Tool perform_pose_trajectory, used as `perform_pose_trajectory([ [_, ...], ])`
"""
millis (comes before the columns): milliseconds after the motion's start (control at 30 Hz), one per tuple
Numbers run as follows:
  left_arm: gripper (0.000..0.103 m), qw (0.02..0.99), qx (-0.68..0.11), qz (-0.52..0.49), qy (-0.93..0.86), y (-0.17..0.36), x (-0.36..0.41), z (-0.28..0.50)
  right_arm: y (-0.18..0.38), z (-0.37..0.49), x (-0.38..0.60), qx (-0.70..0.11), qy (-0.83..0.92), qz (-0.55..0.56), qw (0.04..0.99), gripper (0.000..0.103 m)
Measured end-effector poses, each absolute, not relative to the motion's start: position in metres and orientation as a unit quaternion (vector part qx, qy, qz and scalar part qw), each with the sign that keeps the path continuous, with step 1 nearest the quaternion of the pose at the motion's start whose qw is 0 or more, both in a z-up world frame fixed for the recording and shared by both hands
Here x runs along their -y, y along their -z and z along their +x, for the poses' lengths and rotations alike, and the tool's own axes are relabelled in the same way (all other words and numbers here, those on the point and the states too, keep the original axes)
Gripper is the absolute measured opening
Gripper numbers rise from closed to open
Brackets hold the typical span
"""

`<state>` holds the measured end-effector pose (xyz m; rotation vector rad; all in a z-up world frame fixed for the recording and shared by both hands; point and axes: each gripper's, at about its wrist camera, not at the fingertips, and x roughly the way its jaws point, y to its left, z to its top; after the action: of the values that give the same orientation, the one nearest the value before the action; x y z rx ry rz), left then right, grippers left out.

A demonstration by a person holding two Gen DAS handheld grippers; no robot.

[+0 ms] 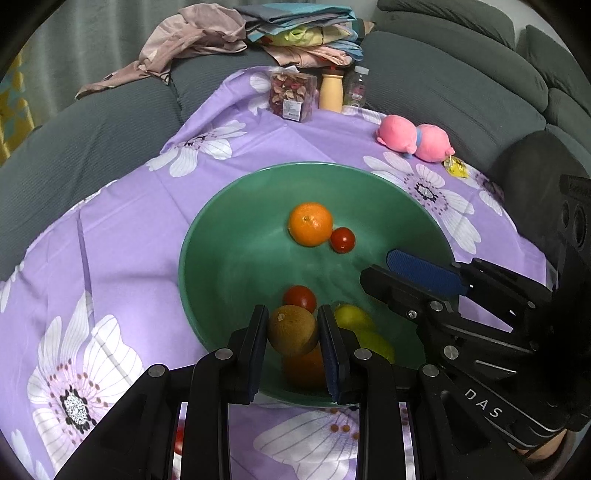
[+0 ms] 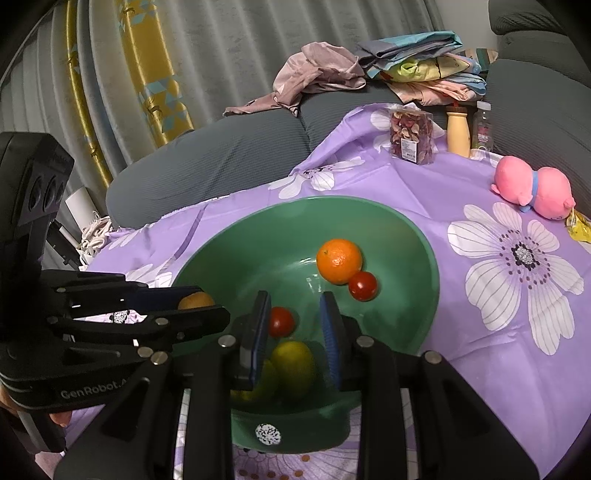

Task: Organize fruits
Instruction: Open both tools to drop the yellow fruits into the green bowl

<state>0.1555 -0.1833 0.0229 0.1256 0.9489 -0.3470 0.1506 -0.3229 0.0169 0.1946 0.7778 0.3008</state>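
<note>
A green bowl (image 1: 207,236) is set on a purple cloth with white flowers (image 1: 122,206), and the fruit is gathered inside it. A kiwi (image 1: 292,334) is gripped between the dark pads of the left gripper (image 1: 293,345) and held over the bowl's near side, at about 6 o'clock. Just beyond the kiwi, a small red tomato (image 1: 300,298) is seen. Under the kiwi an orange fruit (image 1: 304,369) is partly hidden. At about 4 o'clock in the bowl, a yellow lemon (image 1: 352,316) is found, touching a second yellow fruit (image 1: 376,343) whose kind cannot be told.

Toward the far side of the bowl, at about 1 o'clock, a large orange (image 1: 310,223) is seen with a second tomato (image 1: 342,240) touching it at its 4 o'clock.

The right gripper (image 2: 295,332) is held over the bowl's near edge. Its jaws are drawn in as narrow as they go, and nothing is pressed between its blue pads; the lemon (image 2: 293,360) is seen lying below the gap and a tomato (image 2: 281,322) just beyond the left pad.

At 12 o'clock on the cloth, a clear box of dried petals (image 1: 292,96), a cream bottle (image 1: 331,92) and a clear bottle (image 1: 356,88) are lined up. A pink plush toy (image 1: 415,138) is laid at 2 o'clock, with a small yellow packet (image 1: 457,167) beside it. A grey sofa (image 1: 443,74) with piled laundry (image 1: 295,33) is seen behind.
</note>
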Motion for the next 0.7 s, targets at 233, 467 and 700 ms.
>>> perform_pose_trajectory([
  [233,0.028,0.873,-0.455,0.059,0.167,-0.023,0.183,0.155,-0.017,0.150,0.323,-0.377,-0.145,0.094,0.910,0.029],
  [467,0.030,0.873,-0.459,0.052,0.159,-0.022,0.179,0.156,-0.017,0.150,0.323,-0.376,-0.145,0.098,0.910,0.033],
  [700,0.038,0.877,-0.456,0.040,0.146,-0.025,0.168,0.155,-0.019,0.148,0.323,-0.370,-0.139,0.095,0.914,0.048],
])
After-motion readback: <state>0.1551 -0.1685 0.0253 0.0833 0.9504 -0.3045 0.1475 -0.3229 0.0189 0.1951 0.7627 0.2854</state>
